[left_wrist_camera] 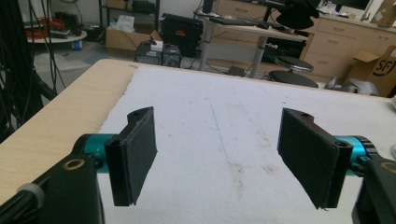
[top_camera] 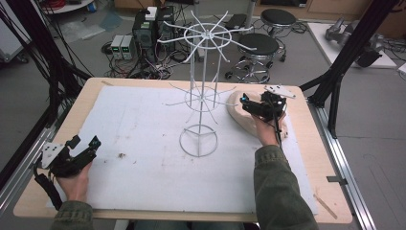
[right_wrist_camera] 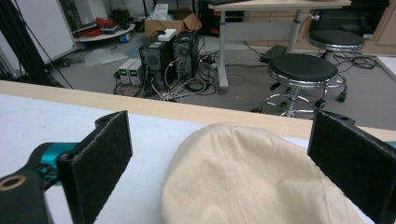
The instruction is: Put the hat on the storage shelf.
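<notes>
Right hand-held gripper [top_camera: 245, 101] spread wide over beige cap [right_wrist_camera: 252, 182], left hand-held gripper [top_camera: 85, 142] spread wide, holding nothing

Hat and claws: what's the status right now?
Both claws open: left claw idle, right claw over the cream hat. White wire stand just left of the hat.

A white wire rack [top_camera: 203, 91] stands mid-table on a white mat [top_camera: 143, 167]; black stools [top_camera: 258, 45] wait beyond.
</notes>
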The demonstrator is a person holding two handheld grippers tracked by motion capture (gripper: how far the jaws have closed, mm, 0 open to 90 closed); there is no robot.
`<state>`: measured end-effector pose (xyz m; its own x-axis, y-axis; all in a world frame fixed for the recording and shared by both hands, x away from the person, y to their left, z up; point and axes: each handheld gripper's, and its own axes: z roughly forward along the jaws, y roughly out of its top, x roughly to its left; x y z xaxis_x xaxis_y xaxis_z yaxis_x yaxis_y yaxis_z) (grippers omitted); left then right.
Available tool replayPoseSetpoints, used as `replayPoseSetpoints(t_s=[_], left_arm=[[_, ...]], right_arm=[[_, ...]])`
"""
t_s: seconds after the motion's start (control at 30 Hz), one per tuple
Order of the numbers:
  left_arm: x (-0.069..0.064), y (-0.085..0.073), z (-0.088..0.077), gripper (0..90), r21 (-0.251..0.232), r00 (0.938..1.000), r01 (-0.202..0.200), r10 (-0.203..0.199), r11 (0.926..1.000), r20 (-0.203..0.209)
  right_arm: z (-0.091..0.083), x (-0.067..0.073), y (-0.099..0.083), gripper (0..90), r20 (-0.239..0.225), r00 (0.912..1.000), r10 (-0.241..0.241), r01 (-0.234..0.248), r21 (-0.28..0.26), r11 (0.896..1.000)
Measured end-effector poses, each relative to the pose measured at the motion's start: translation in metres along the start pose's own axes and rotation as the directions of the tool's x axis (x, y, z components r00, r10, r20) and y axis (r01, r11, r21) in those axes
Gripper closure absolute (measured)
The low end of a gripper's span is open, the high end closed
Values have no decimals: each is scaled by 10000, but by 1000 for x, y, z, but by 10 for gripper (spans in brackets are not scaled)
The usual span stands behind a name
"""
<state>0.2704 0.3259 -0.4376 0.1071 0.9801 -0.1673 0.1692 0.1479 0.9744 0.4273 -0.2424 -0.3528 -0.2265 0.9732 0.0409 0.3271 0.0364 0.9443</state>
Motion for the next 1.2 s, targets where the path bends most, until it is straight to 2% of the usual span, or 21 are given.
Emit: replayPoseSetpoints(t_s=[0.03,0.13,0.23,0.33,0.4,0.47,0.5,0.57,0.6,0.67,0.83,0.97,1.07,1.1,1.2], left_arm=[[0,0,0,283,-19,10000,-18,18,10000,-7],[0,0,0,283,-8,10000,-14,14,10000,-2],[0,0,1,283,-2,10000,-52,52,10000,15],[-1,1,1,283,5,10000,-94,94,10000,4],[-1,0,2,283,6,10000,-68,68,10000,28],[-2,0,2,283,49,9999,-102,102,9999,38],[-2,0,2,283,49,9999,-102,102,9999,38],[-2,0,3,283,39,9999,-89,89,10000,56],[-2,0,3,283,63,9999,-92,92,9999,85],[-2,0,4,283,111,9999,-130,129,9999,97],[-2,-1,4,283,104,9999,-105,104,9999,111],[-1,0,4,283,57,9999,-65,64,10000,101],[-1,0,4,283,67,9999,-61,60,10000,96],[-1,0,4,283,40,9999,-36,35,10000,96],[-1,0,4,283,42,10000,-38,38,10000,89]], right_arm=[[2,-1,2,55,19,10000,-57,57,-35,10000],[11,-2,9,56,-67,9999,-79,81,358,9993],[18,-3,10,137,-309,9995,-70,83,418,9991],[27,-6,8,115,-294,9995,63,-37,886,9961],[33,-7,9,111,-348,9992,205,-171,966,9952],[39,-6,12,112,-342,9994,94,-59,1020,9948],[40,-5,13,113,-370,9993,27,5,865,9963],[44,-5,12,112,-435,9990,111,-70,917,9958],[52,-6,11,111,-465,9988,177,-107,1455,9893],[57,-5,11,112,-423,9991,26,44,1646,9864],[67,3,13,112,-550,9985,-5,100,1718,9851],[77,4,12,112,-621,9980,143,0,2238,9746],[83,7,13,112,-674,9977,36,131,2460,9692],[89,8,11,112,-661,9978,42,142,2750,9614],[99,9,7,112,-653,9979,34,178,3209,9469]])
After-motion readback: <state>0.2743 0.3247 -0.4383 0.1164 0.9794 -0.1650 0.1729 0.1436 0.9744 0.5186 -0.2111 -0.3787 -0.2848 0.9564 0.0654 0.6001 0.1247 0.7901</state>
